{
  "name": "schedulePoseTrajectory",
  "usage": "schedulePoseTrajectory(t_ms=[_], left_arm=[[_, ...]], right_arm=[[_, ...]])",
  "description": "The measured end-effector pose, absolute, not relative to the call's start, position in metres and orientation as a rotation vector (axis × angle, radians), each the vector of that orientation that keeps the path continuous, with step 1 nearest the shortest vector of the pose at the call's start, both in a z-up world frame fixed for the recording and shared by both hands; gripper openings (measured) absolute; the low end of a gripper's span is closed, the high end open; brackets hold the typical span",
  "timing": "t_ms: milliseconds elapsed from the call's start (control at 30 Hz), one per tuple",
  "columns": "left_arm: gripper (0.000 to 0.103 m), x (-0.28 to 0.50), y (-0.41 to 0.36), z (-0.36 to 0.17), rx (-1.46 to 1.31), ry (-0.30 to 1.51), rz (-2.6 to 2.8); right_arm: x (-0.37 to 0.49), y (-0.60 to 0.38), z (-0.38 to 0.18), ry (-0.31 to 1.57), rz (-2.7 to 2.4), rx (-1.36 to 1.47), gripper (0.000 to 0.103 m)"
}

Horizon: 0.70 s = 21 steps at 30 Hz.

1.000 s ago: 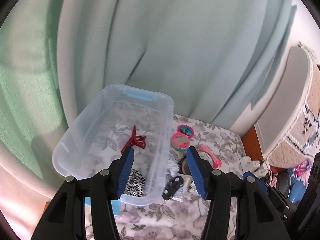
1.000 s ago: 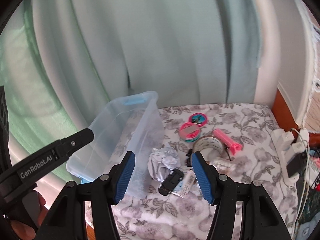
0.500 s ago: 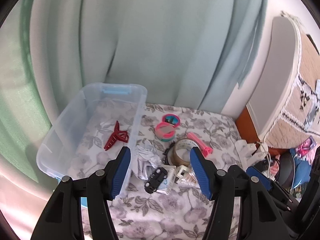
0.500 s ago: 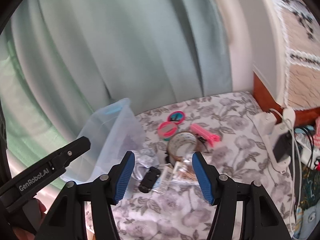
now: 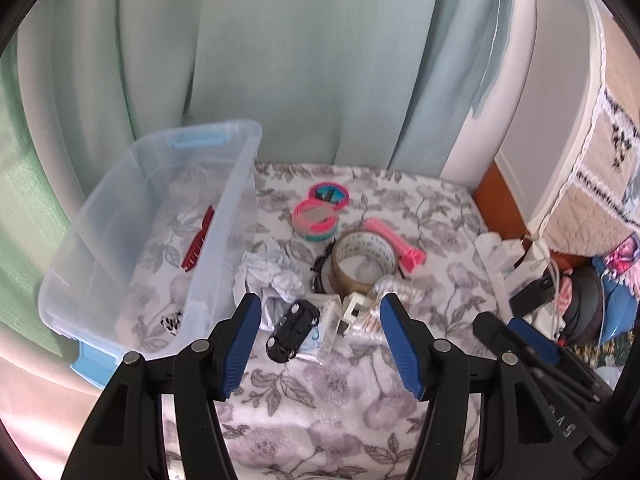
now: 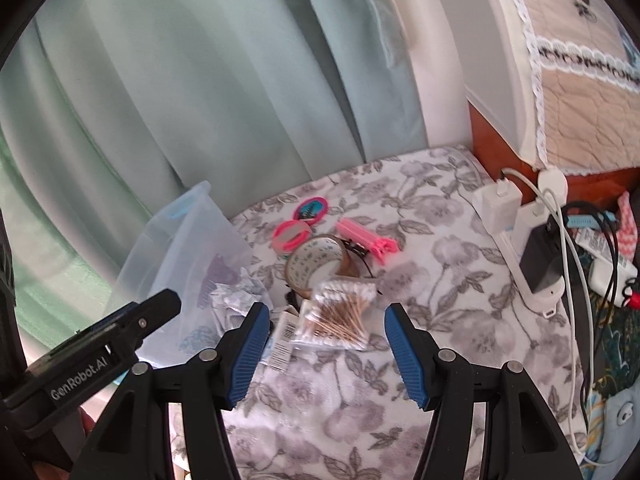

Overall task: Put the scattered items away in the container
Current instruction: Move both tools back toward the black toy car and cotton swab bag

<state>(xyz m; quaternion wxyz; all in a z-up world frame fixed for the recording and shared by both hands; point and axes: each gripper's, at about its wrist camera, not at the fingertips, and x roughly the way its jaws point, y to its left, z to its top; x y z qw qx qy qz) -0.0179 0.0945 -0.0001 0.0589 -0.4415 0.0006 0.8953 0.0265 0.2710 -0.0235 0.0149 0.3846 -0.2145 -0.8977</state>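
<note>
both claws stand wide apart and hold nothing, hovering above the flowered cloth (image 5: 320,420). the left gripper (image 5: 320,330) frames a black toy car (image 5: 294,330), which lies on a flat white packet (image 5: 326,330) just in front of a crumpled wad of paper (image 5: 270,274). the right gripper (image 6: 324,334) frames a clear pack of cotton swabs (image 6: 340,312), with a barcoded packet (image 6: 285,338) touching its left side. just behind the swabs stands a roll of brown packing tape (image 5: 364,266), a black hair tie (image 5: 320,274) at its left edge and a pink clip (image 5: 396,240) at its right. farther back lie a stack of pink bands (image 5: 315,222) and a round pink compact (image 5: 329,196). the clear plastic container (image 5: 224,240) sits left of the pile, against the pale green curtain (image 5: 280,60); inside it lie a red hair claw (image 5: 198,240) and a leopard-print piece (image 5: 172,322). a white power strip (image 6: 516,248) with plugged chargers lies at the right edge.
</note>
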Motion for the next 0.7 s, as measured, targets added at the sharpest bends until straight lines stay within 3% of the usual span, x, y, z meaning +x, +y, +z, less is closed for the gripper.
schedulePoseTrajectory(t_ms=[700], left_arm=[[0.063,-0.050,0.104,-0.095,-1.622,0.084,2.580]], right_arm=[[-0.008,0.273,-0.099,-0.688,-2.664,1.490,0.064]])
